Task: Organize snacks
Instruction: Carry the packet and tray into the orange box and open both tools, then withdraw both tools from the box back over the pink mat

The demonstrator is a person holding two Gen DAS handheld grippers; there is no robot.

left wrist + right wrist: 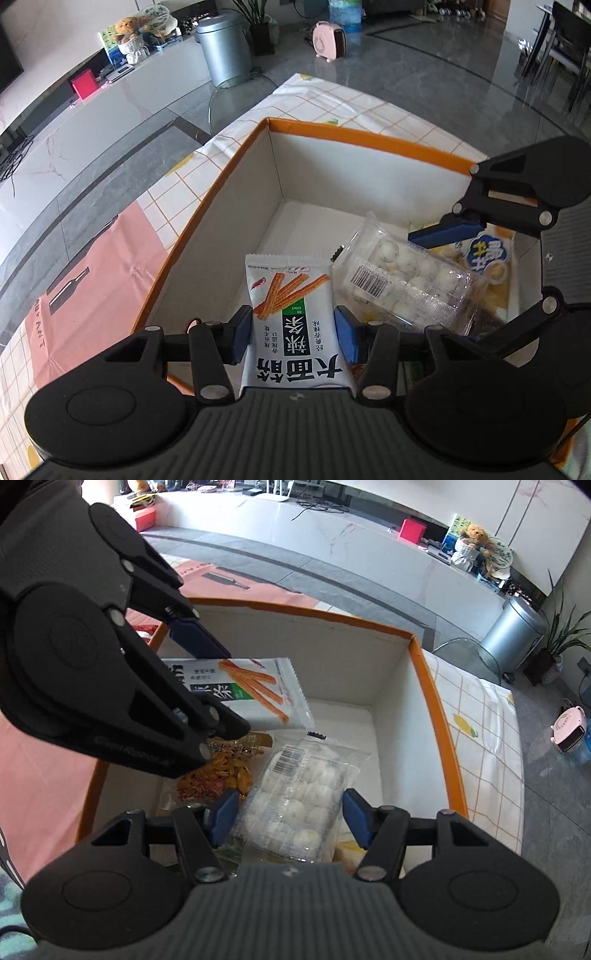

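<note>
An orange-rimmed white box (332,133) (428,672) sits on the checked tablecloth. My left gripper (293,332) is shut on a white spicy-strip snack packet (291,325) and holds it over the box; the packet also shows in the right wrist view (255,690). My right gripper (288,814) holds a clear tray of white round snacks (295,797) (402,280) between its jaws, inside the box. Its pads stand close at the tray's sides. Other snack packs (218,771) lie on the box floor beneath.
The table carries a checked cloth (177,192) with a pink panel (92,266). Beyond it are grey floor, a metal bin (223,51), a pink heater (328,38) and a white counter. The far half of the box floor (340,723) is bare.
</note>
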